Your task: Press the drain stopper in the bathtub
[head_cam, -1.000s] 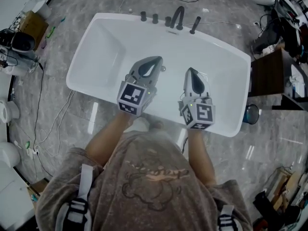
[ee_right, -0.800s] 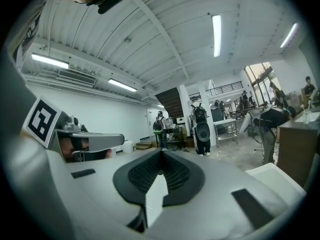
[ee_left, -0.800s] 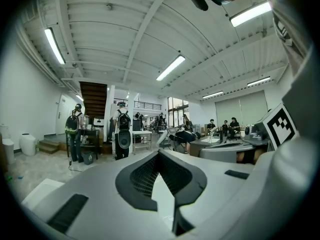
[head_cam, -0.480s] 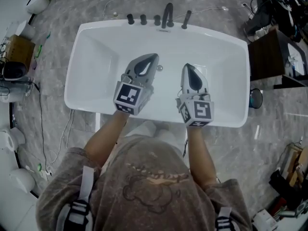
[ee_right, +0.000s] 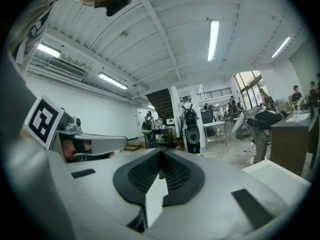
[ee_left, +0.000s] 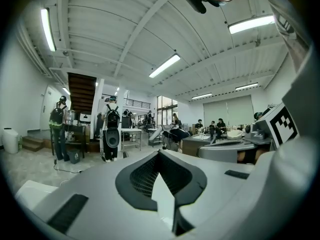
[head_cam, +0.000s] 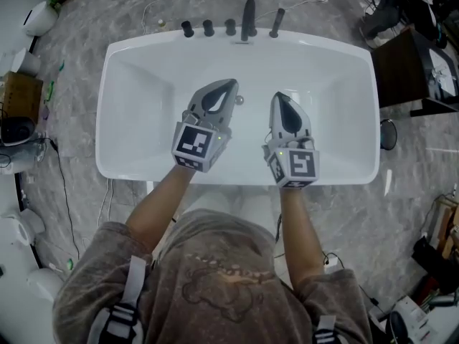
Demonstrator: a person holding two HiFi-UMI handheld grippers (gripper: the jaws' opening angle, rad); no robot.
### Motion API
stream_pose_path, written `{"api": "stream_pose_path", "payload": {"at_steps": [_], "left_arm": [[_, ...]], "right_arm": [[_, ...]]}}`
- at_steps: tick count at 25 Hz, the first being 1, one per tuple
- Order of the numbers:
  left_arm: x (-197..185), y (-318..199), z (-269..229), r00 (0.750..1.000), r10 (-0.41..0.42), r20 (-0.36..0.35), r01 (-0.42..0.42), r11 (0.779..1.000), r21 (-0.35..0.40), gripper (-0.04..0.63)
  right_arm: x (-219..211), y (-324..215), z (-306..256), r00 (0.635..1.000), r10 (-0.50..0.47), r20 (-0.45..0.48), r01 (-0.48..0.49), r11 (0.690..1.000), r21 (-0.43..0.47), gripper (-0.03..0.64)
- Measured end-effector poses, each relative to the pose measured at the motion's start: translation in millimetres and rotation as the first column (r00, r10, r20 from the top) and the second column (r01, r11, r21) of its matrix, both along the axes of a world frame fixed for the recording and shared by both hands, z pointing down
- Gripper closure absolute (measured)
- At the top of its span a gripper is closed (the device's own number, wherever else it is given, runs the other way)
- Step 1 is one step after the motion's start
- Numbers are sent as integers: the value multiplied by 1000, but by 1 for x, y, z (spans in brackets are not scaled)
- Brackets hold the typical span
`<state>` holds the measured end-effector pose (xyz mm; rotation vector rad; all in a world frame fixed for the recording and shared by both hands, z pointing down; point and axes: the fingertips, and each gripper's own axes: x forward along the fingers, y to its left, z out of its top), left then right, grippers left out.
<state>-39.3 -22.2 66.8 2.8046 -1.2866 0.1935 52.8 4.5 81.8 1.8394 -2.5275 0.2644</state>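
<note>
L gripper (head_cam: 228, 86), R gripper (head_cam: 280, 99): jaws together.

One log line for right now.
left gripper shut, empty | right gripper shut, empty | both above bathtub | stopper untouched

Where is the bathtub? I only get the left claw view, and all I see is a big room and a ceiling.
Observer: The white bathtub is right under you. The head view looks straight down into it.
Operator: Where's the stopper I have to press?
Observer: The small silver stopper sits on the tub's floor. In the head view it shows just right of the left claw.
Operator: What's my other claw doing?
Observer: The right claw hangs over the tub beside it, shut, with nothing in it.
</note>
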Motion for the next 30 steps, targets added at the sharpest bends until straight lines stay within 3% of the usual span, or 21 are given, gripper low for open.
{"api": "stream_pose_path", "payload": {"at_steps": [14,30], "left_arm": [[9,-41,72,999,-10,-32,9,1000,-27,595],[-1,-82,198,999,-37,-39,35,999,-37,595]], "right_arm": [[-15,-49,69,999,-40,-26,40,999,-3,618],[-16,-92,195,999,-42,-27,41,999,-23,618]]}}
